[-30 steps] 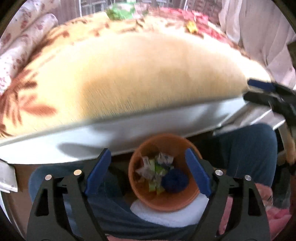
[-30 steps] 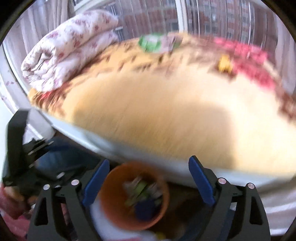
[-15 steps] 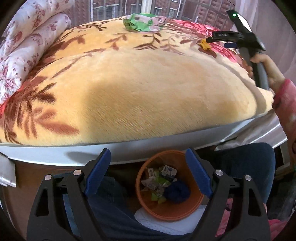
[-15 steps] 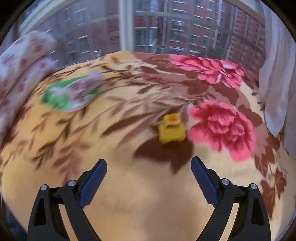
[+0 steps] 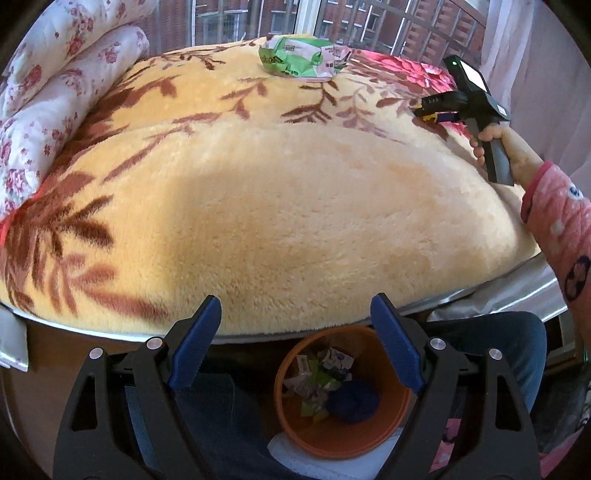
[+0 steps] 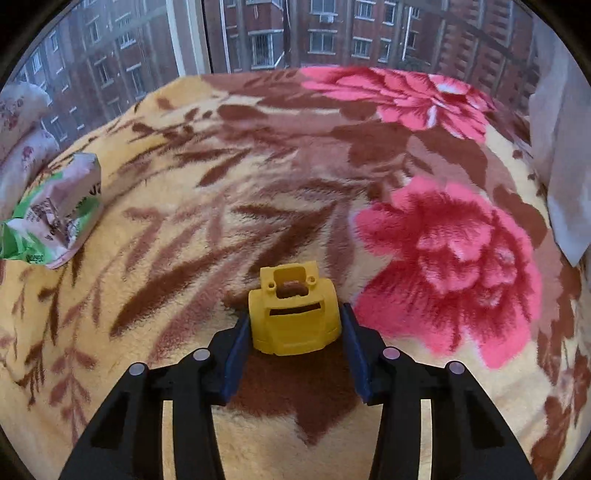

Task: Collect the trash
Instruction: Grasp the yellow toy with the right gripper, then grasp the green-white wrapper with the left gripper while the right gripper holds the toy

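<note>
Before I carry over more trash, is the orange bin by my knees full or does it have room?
Room left: the orange bin holds only wrappers and something dark blue at the bottom.

A home bedroom; plush floral blanket (image 5: 295,206) on a bed; rolled quilt (image 5: 55,92); apartment-block window view.

Right gripper (image 6: 293,325) has reached the yellow piece (image 6: 293,314), jaws apparently closing on it.

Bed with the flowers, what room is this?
Most likely a bedroom in a flat: a plush flowered blanket covers a bed, a rolled quilt lies at its side, and a window shows brick apartment blocks.
</note>
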`<state>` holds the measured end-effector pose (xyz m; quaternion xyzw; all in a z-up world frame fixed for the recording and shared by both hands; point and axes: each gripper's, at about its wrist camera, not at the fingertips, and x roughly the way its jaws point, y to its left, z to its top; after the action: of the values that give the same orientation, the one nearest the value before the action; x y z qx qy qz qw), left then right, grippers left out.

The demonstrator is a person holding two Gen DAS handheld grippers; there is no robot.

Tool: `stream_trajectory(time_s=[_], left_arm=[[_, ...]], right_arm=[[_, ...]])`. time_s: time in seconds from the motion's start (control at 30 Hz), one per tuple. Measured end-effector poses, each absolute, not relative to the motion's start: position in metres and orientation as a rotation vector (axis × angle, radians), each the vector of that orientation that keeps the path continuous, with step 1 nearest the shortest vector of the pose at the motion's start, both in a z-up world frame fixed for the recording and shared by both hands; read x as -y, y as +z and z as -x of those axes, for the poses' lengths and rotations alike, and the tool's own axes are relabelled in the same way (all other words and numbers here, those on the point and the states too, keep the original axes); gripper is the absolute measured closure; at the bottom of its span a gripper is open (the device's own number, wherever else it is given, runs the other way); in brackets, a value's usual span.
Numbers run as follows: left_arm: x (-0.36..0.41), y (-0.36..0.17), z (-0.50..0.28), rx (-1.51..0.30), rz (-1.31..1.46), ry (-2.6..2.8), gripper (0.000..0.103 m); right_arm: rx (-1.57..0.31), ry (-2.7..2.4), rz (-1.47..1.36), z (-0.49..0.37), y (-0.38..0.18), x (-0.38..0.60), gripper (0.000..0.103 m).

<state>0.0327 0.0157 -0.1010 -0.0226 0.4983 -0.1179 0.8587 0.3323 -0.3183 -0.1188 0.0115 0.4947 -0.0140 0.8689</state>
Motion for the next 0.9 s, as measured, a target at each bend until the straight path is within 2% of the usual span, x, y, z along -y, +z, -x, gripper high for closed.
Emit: stream_trajectory(time_s=[0.53,0.9], left_arm=[[-0.013,-0.072,-0.048,-1.015,0.154,-0.258,0.022],[0.015,-0.027,-0.158,-1.011,0.407,-0.256,0.022]], right_arm=[[-0.879,0.097,-0.098,-0.173,-0.057,0.318,0.057],[-0.801,0.159,-0.050,-0.096,-0.036,0.311,0.057]])
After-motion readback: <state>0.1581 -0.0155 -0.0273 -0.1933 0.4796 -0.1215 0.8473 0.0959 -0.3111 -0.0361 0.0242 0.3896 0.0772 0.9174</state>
